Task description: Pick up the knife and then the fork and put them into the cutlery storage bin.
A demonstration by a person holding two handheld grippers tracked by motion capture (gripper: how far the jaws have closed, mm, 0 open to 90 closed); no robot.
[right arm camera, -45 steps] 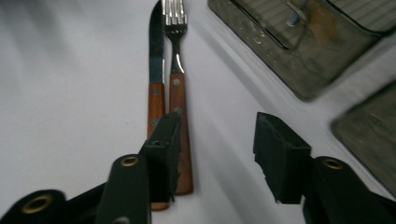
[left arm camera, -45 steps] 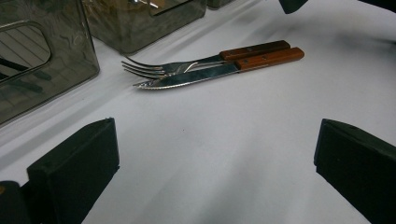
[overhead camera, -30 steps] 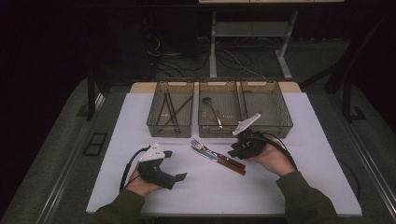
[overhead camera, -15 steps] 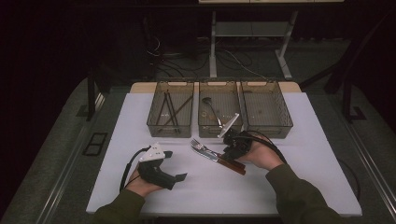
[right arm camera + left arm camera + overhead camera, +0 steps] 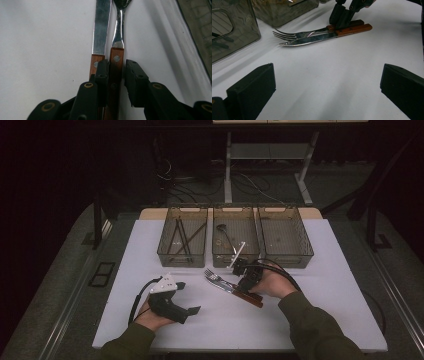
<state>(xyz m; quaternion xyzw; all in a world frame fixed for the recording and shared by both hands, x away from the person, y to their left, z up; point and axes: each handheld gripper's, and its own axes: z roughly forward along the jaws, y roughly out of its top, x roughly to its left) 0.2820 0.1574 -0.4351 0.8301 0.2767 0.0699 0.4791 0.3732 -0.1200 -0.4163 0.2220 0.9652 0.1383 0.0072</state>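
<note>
Right gripper view: my right gripper (image 5: 115,75) has been closing around the fork (image 5: 117,50), maybe not pressing yet; the knife (image 5: 101,27) just beside could get dragged.

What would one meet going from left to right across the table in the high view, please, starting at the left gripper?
Near row: left gripper → fork → right gripper. Far row: bin of dark sticks → bin with a spoon → right-hand bin.

High view overhead – tool views close, level; shared: fork (image 5: 216,279).
</note>
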